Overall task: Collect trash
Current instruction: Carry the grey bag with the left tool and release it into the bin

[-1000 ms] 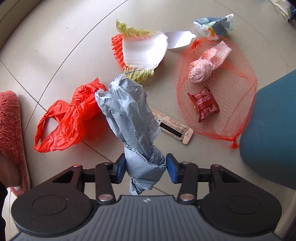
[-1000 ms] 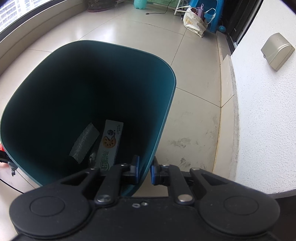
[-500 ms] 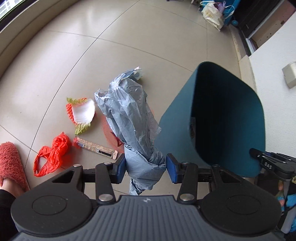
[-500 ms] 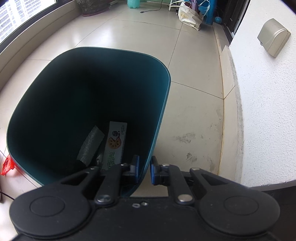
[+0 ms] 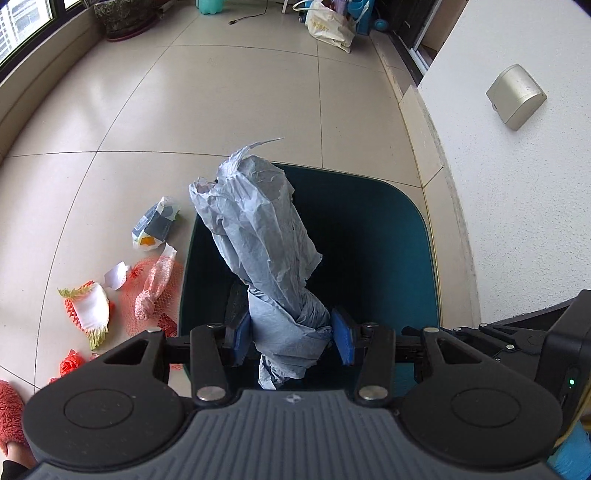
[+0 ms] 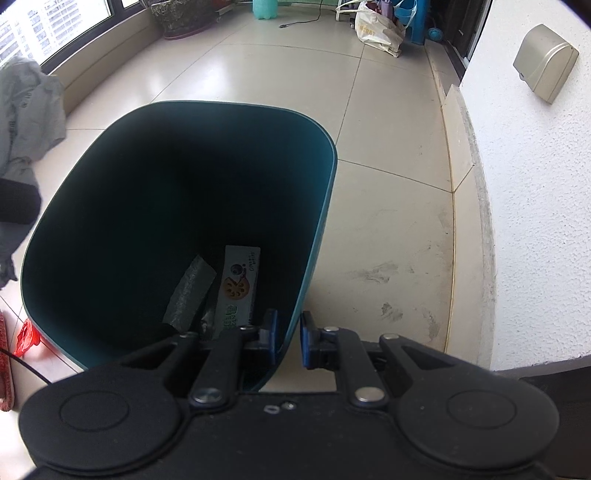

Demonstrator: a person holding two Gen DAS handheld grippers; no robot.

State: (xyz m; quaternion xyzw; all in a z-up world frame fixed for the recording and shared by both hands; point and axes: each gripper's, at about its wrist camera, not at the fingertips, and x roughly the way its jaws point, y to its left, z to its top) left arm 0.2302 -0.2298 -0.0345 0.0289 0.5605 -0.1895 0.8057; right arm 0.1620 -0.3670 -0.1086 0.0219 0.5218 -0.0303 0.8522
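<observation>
My left gripper (image 5: 291,338) is shut on a crumpled grey-blue paper wad (image 5: 266,240) and holds it above the open mouth of the teal bin (image 5: 410,221). The same wad (image 6: 26,110) shows at the left edge of the right wrist view. My right gripper (image 6: 288,338) is shut on the near rim of the teal bin (image 6: 325,206), one pad inside and one outside. Inside the bin lie a printed carton (image 6: 238,288) and a grey strip (image 6: 190,290). On the floor to the bin's left lie a red net bag (image 5: 153,291), a blue-white wrapper (image 5: 155,225) and an orange-white foam sleeve (image 5: 88,310).
A white rough wall (image 5: 517,203) with a beige box (image 5: 515,96) runs along the right of the bin. A white shopping bag (image 5: 328,26) and a plant pot (image 5: 122,16) stand far back. A red fluffy slipper (image 5: 11,417) sits at the lower left.
My left gripper has risen and swung right with the paper wad, from over the floor litter to above the bin's mouth. The right gripper has kept its hold on the rim.
</observation>
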